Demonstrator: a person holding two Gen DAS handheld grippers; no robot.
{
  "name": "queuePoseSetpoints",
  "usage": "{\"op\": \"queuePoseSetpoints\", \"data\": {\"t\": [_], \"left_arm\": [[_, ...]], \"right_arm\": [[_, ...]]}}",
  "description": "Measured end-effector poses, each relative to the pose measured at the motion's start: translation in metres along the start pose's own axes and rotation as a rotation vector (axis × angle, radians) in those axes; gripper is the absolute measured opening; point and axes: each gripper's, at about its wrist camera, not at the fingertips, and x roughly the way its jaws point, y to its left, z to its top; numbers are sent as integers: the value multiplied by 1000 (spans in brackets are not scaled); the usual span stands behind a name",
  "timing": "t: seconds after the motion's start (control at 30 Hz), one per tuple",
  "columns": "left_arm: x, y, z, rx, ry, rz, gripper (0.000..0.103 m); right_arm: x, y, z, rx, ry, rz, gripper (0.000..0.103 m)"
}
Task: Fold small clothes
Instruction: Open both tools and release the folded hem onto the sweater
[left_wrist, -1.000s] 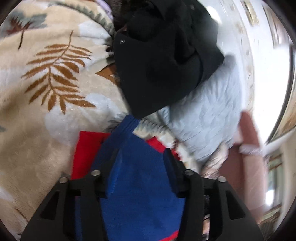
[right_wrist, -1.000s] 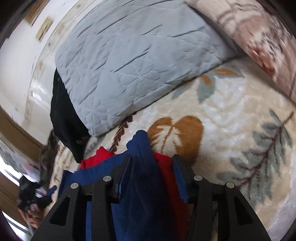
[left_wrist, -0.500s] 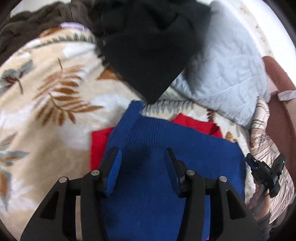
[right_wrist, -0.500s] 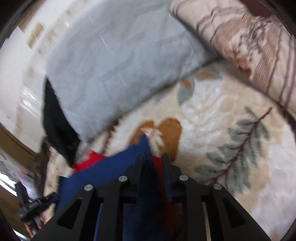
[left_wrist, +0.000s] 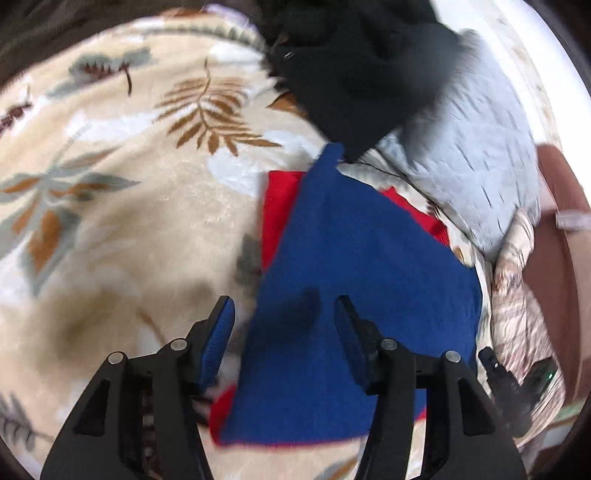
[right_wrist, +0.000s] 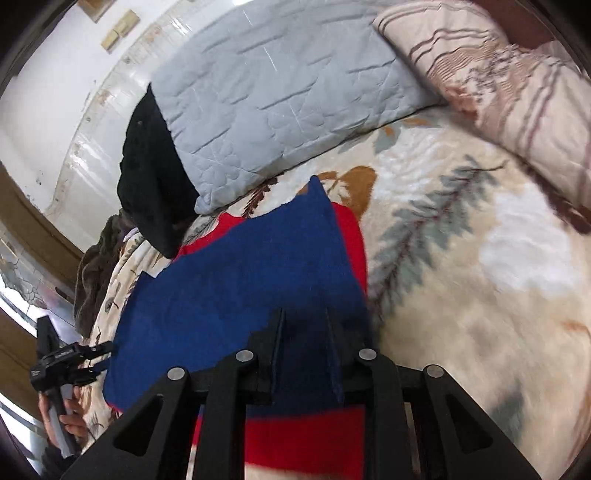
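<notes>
Leaf-print blanket (left_wrist: 122, 236) underneath, as folding bed. Nearest, left gripper (left_wrist: 284, 317) spread wide above blue garment (left_wrist: 354, 280), apparently let go; right gripper (right_wrist: 304, 334) narrowed, pinching its edge. Red layer (right_wrist: 351, 236) peeking out at two o'clock. Beyond, grey pillow (right_wrist: 280, 92), black clothing (left_wrist: 354, 74) at twelve.

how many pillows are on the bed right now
2. The grey quilted pillow lies at the head of the bed, past the blue and red garment, partly under black clothing. The striped patterned pillow sits beside it. Others may be hidden.
</notes>
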Motion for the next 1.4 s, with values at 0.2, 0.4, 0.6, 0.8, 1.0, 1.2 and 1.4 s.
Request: {"op": "queuePoseSetpoints", "data": {"t": [0.2, 0.4, 0.6, 0.8, 1.0, 1.2, 1.4], "left_arm": [[14, -12, -44, 101, 91, 156, 56], [-15, -11, -72, 45, 92, 202, 56], [-53, -29, -93, 28, 9, 209, 57], [-35, -55, -67, 74, 5, 168, 57], [-9, -64, -43, 149, 17, 159, 57], [-5, -50, -22, 191, -94, 131, 62], [45, -17, -2, 134, -2, 229, 71]], "right_arm": [[-18, -9, -22, 42, -8, -21, 23], [-22, -30, -49, 98, -34, 78, 26], [-28, -56, -66, 197, -138, 238, 26], [-32, -57, -68, 199, -153, 256, 26], [-33, -38, -55, 180, -118, 149, 29], [-10, 24, -9, 12, -134, 23, 32], [52, 17, 18, 9, -52, -156, 32]]}}
